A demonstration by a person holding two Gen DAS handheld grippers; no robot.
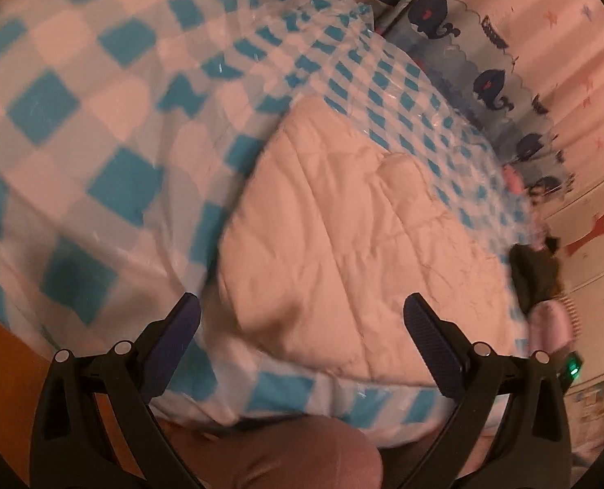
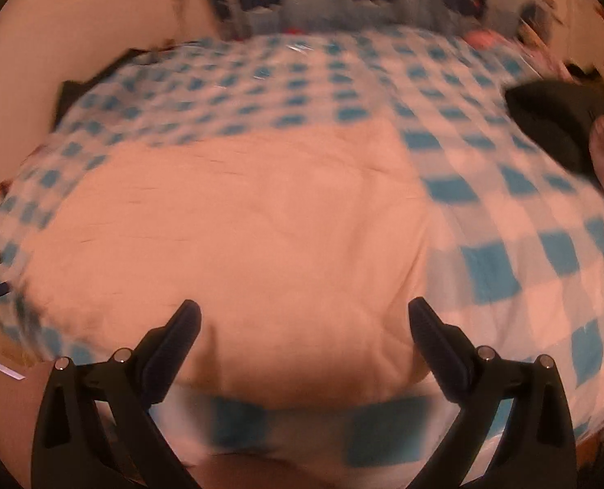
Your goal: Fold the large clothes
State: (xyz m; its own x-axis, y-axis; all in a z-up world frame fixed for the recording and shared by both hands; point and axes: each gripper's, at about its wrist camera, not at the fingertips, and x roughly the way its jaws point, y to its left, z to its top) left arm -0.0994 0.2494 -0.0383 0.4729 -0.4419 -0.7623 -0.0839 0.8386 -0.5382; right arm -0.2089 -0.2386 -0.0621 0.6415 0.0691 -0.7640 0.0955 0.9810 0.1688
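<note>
A large pale quilted garment (image 1: 334,244) lies folded flat on a bed with a blue-and-white checked cover (image 1: 77,122). My left gripper (image 1: 302,318) is open and empty above the garment's near edge. In the right wrist view the same garment (image 2: 240,224) fills the middle of the checked cover (image 2: 526,244). My right gripper (image 2: 304,320) is open and empty over the garment's near edge. The right wrist view is blurred.
A dark garment (image 1: 534,277) and a pink item (image 1: 550,326) lie at the bed's right side; they also show in the right wrist view, dark garment (image 2: 554,122). A whale-print bumper (image 1: 485,77) lines the far side. Bed's near edge (image 2: 302,419) is below the grippers.
</note>
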